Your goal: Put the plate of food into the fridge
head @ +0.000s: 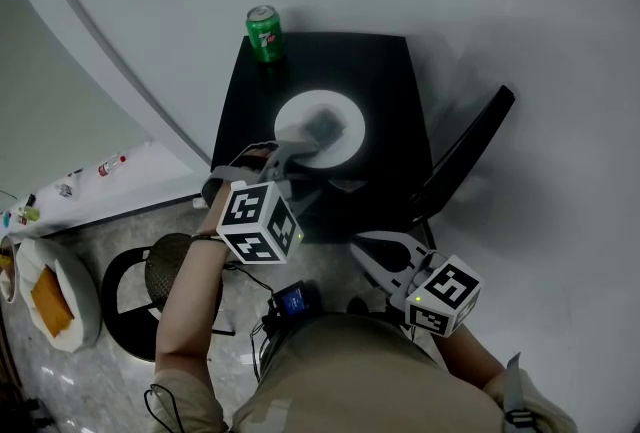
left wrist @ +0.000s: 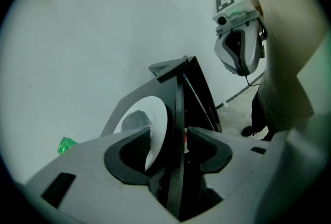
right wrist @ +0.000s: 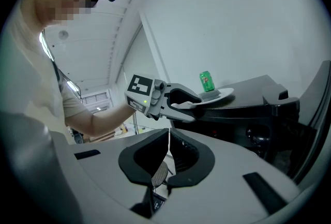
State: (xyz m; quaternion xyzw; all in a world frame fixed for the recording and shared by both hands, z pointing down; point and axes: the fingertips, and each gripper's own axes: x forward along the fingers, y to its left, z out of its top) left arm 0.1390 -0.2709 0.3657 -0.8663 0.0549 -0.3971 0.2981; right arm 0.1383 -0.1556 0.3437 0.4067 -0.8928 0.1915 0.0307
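Left gripper (head: 295, 153) is sitting with its jaws spread around the near rim of the white plate (head: 345, 111), and I'm not seeing the pads actually squeezing it. The plate is resting on top of the black mini fridge (head: 385, 71), carrying a dark lump of food (head: 322, 126). A green soda can (head: 264, 32) is standing at the back corner, apart from the plate. The fridge door (head: 470, 146) is hanging open. Right gripper (head: 365, 251) is hovering in front of the fridge, jaws pressed together, gripping nothing.
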